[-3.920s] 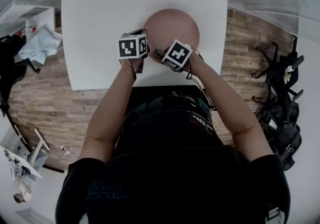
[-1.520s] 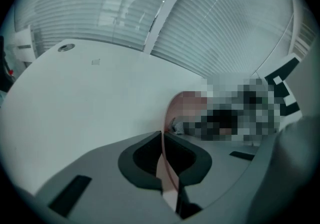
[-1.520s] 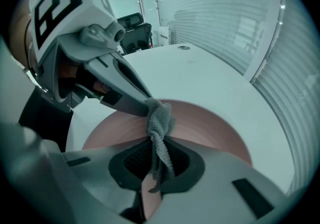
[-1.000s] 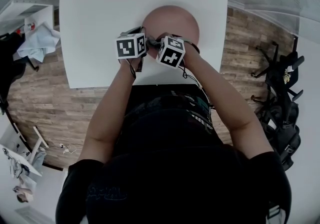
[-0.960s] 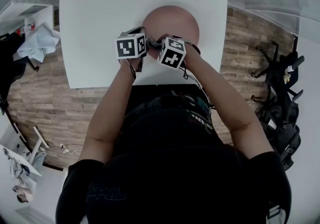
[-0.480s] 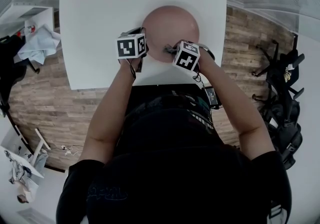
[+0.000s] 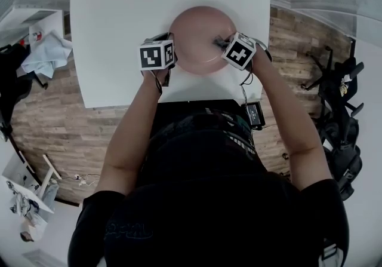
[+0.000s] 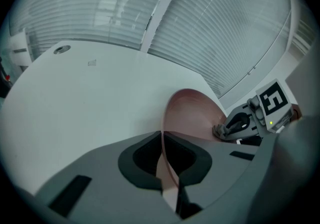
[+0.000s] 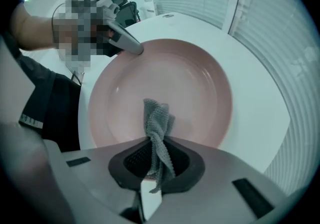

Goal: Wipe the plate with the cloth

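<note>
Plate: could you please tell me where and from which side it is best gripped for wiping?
Grip the thin raised rim at the near-left edge of the plate, coming from outside with jaws straddling it, as the left gripper does; that leaves the broad middle free for the cloth.

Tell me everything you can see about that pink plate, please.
The plate is round, pale pink and shallow, with a broad raised rim and a smooth, slightly glossy surface that looks like ceramic. It lies on the white table, near the person's edge. The left gripper is shut on its rim. The grey knitted cloth, pinched in the right gripper, appears to touch its inner surface. Nothing else lies in it.
</note>
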`<action>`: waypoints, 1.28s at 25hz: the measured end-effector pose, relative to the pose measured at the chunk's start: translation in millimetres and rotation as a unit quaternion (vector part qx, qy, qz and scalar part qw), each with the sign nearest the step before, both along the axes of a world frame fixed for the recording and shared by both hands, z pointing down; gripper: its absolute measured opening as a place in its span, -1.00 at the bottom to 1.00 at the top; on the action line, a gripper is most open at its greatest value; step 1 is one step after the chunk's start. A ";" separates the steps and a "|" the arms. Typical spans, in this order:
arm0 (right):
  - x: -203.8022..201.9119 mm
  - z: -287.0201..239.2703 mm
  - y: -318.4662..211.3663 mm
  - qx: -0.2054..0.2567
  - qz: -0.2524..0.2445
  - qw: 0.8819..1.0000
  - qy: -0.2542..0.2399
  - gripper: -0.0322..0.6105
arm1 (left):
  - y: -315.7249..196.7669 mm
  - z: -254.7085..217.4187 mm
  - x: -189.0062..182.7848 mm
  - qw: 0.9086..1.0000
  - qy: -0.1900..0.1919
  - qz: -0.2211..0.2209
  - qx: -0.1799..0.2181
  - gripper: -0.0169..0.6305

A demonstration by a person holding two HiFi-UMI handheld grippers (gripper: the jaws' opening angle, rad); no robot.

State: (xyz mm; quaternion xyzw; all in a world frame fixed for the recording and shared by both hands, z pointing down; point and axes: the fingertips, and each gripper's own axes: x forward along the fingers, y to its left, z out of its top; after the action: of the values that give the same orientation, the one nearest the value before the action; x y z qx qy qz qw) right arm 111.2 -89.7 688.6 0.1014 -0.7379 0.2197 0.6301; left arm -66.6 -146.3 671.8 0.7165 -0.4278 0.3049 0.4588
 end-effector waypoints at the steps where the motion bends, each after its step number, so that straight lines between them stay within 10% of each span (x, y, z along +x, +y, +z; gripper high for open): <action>1: 1.4 0.3 -6.4 0.004 0.007 1.000 0.000 -0.78 | 0.3 0.0 0.0 1.000 0.000 0.000 0.000 -0.86; 14: -40.4 -2.3 -88.1 0.107 -0.001 0.994 -0.014 -0.78 | 0.8 -0.2 0.3 1.000 0.002 -0.006 -0.004 -0.86; 32: -127.2 -5.9 -37.3 0.088 -0.071 0.990 -0.089 -0.78 | -0.4 0.9 -2.0 0.999 0.018 -0.048 -0.011 -0.86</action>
State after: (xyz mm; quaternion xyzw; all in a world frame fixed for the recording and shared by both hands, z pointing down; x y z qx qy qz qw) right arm -16.1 -127.0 682.7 0.0842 -0.8128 0.1164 0.5645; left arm -68.6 -146.7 672.7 0.6956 -0.4497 0.2746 0.4884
